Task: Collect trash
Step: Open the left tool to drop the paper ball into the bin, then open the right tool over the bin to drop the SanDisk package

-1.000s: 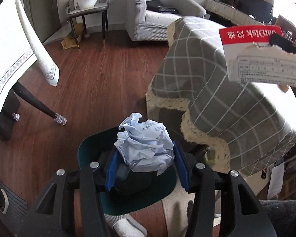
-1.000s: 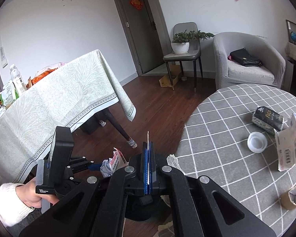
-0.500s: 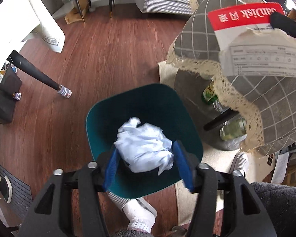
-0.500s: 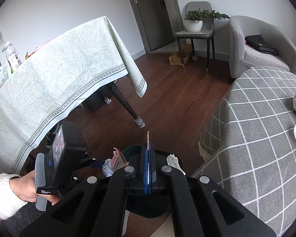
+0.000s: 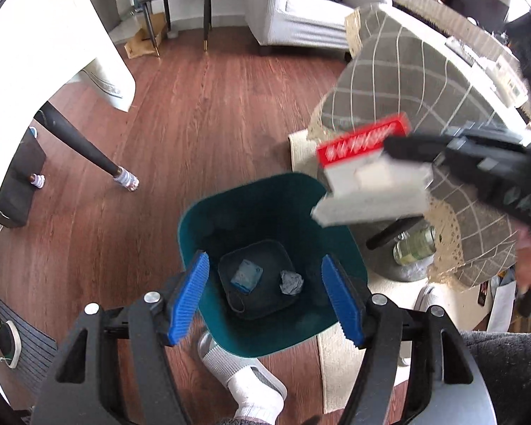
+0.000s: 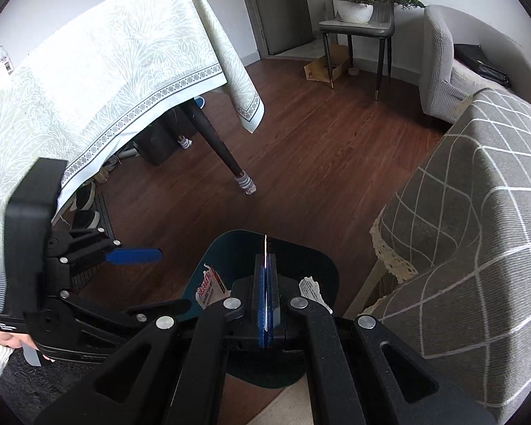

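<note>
Now the left tool (image 5: pixel 265 301) hangs over the dark green trash bin (image 5: pixel 194 219), its blue pads (image 5: pixel 191 295) spread apart with nothing between them; its jaws have just been opening. Straight below it, on the bin's dark bottom, lie a crumpled grey paper ball (image 5: pixel 291 282) and a small pale blue scrap (image 5: pixel 246 276). The right tool (image 6: pixel 265 283) has its pads pressed together, pinching a torn piece of white card packaging with a red band (image 5: pixel 368 177) edge-on. From the left wrist view that card hangs above the bin's far right rim, blurred. From the right wrist view the bin (image 6: pixel 322 269) sits just beneath the right tool, and the surface under a grey checked cloth (image 6: pixel 478 212) rises to its right.
</note>
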Demonstrator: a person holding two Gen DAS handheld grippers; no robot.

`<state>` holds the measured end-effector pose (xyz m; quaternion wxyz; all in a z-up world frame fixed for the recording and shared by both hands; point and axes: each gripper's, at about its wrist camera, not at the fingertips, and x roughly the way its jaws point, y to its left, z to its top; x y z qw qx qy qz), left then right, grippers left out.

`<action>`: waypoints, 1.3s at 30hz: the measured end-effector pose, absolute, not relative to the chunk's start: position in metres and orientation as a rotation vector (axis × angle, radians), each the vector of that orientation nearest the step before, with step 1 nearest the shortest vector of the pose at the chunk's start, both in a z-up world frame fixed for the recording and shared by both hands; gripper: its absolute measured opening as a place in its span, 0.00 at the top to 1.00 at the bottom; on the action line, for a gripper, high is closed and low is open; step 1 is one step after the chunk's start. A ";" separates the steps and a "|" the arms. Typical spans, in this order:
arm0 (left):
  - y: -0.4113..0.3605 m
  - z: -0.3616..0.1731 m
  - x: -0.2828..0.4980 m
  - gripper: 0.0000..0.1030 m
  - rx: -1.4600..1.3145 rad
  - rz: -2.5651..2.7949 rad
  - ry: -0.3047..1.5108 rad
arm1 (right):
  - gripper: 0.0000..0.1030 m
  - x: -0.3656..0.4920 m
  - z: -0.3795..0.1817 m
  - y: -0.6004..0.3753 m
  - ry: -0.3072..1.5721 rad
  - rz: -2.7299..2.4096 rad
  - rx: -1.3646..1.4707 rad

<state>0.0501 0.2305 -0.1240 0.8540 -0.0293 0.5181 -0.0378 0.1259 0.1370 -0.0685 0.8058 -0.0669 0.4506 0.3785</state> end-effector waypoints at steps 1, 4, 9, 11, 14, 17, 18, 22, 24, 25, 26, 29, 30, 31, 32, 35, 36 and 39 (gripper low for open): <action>0.231 -0.121 0.049 0.32 -0.066 -0.077 1.079 | 1.00 0.126 -0.072 0.140 0.973 0.810 -0.149; 0.237 -0.111 0.047 0.32 -0.087 -0.074 1.043 | 1.00 0.128 -0.082 0.148 0.996 0.807 -0.165; 0.245 -0.094 0.044 0.34 -0.118 -0.073 0.986 | 1.00 0.129 -0.096 0.159 1.030 0.796 -0.200; 0.249 -0.089 0.043 0.36 -0.130 -0.069 0.964 | 0.99 0.129 -0.103 0.165 1.047 0.788 -0.227; 0.254 -0.080 0.043 0.44 -0.160 -0.070 0.933 | 0.99 0.128 -0.116 0.172 1.089 0.778 -0.258; 0.259 -0.071 0.042 0.52 -0.187 -0.066 0.904 | 0.99 0.126 -0.130 0.178 1.122 0.768 -0.295; 0.260 -0.069 0.042 0.55 -0.197 -0.069 0.894 | 0.99 0.125 -0.133 0.179 1.130 0.769 -0.305; 0.260 -0.061 0.044 0.55 -0.216 -0.078 0.867 | 0.99 0.119 -0.147 0.187 1.148 0.762 -0.379; 0.259 -0.060 0.044 0.55 -0.214 -0.081 0.864 | 0.99 0.118 -0.153 0.188 1.163 0.764 -0.389; 0.258 -0.059 0.045 0.55 -0.211 -0.082 0.863 | 0.99 0.117 -0.156 0.189 1.170 0.761 -0.402; 0.258 -0.059 0.044 0.55 -0.209 -0.083 0.860 | 0.99 0.117 -0.158 0.189 1.172 0.756 -0.410; 0.256 -0.055 0.045 0.55 -0.210 -0.087 0.851 | 0.93 0.116 -0.161 0.189 1.176 0.745 -0.428; 0.256 -0.054 0.045 0.55 -0.211 -0.089 0.847 | 0.86 0.114 -0.163 0.189 1.178 0.742 -0.438; 0.255 -0.052 0.045 0.55 -0.212 -0.090 0.842 | 0.66 0.113 -0.163 0.187 1.183 0.741 -0.440; 0.255 -0.052 0.044 0.55 -0.211 -0.089 0.838 | 0.57 0.112 -0.163 0.186 1.183 0.746 -0.435; 0.253 -0.046 0.045 0.55 -0.215 -0.089 0.820 | 0.57 0.110 -0.161 0.182 1.171 0.762 -0.432; 0.252 -0.044 0.045 0.55 -0.217 -0.089 0.815 | 0.57 0.109 -0.159 0.181 1.167 0.764 -0.434; 0.249 -0.036 0.045 0.55 -0.224 -0.090 0.790 | 0.57 0.106 -0.153 0.177 1.157 0.769 -0.425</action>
